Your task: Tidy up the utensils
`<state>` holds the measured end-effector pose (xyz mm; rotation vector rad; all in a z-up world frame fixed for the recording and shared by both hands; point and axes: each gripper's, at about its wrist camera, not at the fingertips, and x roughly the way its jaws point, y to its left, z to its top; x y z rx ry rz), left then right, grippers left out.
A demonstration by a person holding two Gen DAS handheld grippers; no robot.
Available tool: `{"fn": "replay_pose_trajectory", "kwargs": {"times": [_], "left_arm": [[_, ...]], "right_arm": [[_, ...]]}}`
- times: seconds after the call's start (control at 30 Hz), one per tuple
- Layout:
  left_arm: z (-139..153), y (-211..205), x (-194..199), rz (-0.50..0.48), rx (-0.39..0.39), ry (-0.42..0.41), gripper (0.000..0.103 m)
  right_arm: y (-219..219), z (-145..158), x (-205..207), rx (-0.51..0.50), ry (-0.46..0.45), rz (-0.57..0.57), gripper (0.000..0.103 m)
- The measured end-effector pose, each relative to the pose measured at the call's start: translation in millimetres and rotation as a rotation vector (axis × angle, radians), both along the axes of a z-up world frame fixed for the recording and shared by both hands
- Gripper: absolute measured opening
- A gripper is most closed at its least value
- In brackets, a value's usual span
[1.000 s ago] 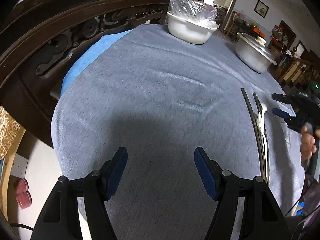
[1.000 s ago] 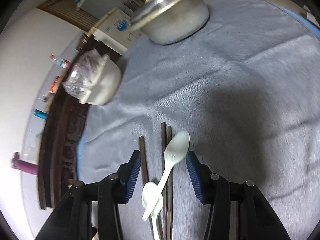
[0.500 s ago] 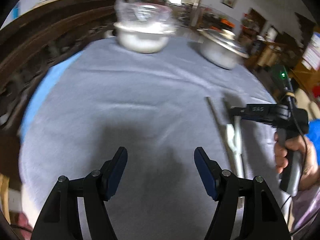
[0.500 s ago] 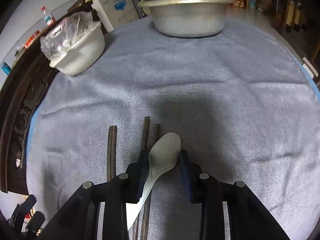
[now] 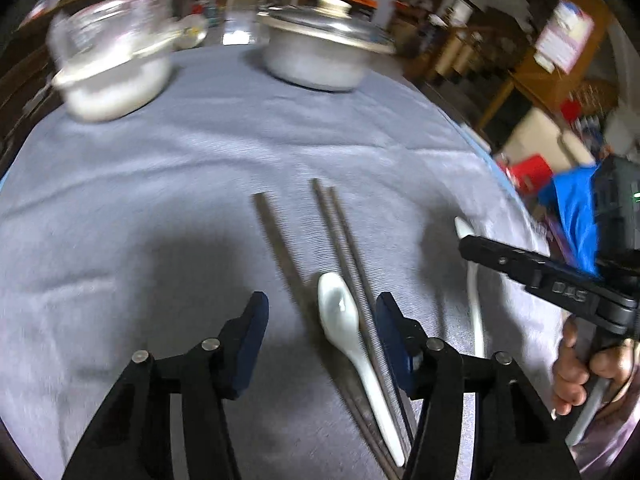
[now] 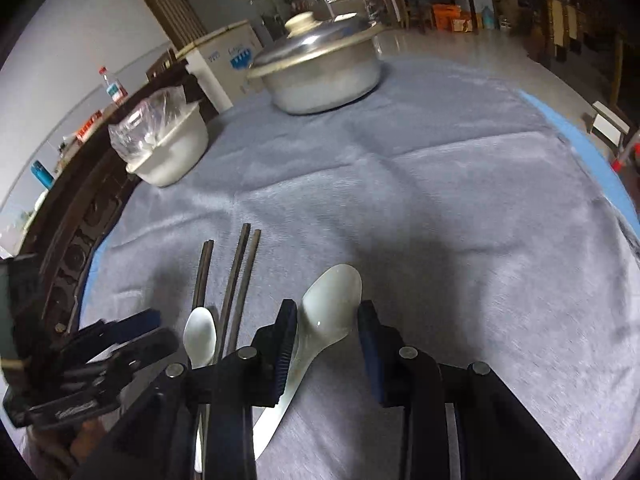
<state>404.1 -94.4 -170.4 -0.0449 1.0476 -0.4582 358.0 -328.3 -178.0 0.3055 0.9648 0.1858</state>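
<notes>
while the right gripper clamps a white spoon, the left gripper, closing, straddles another spoon.

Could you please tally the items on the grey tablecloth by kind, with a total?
Spoons: 2, one lying by the chopsticks, one in the right gripper.
Chopsticks: 3.
Lidded metal pot: 1.
White bowl with plastic bag: 1.
Total: 7.
</notes>
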Motion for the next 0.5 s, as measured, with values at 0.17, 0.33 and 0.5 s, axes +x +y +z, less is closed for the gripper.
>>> {"fn": "replay_pose_trajectory", "kwargs": {"times": [0.17, 0.33, 0.5], "left_arm": [[-14, -16, 12, -0.061, 0.02, 0.056, 0.036], [-18, -19, 17, -0.08, 0.002, 0.085, 0.009], [-16, -19, 5, -0.085, 0.023, 0.045, 0.004]], "right_arm": [[-17, 4, -22, 0.043, -0.028, -0.027, 0.033], [-26, 3, -36, 0.083, -0.031, -0.05, 0.033], [-30, 3, -47, 0.096, -0.04, -0.065, 0.033]]}}
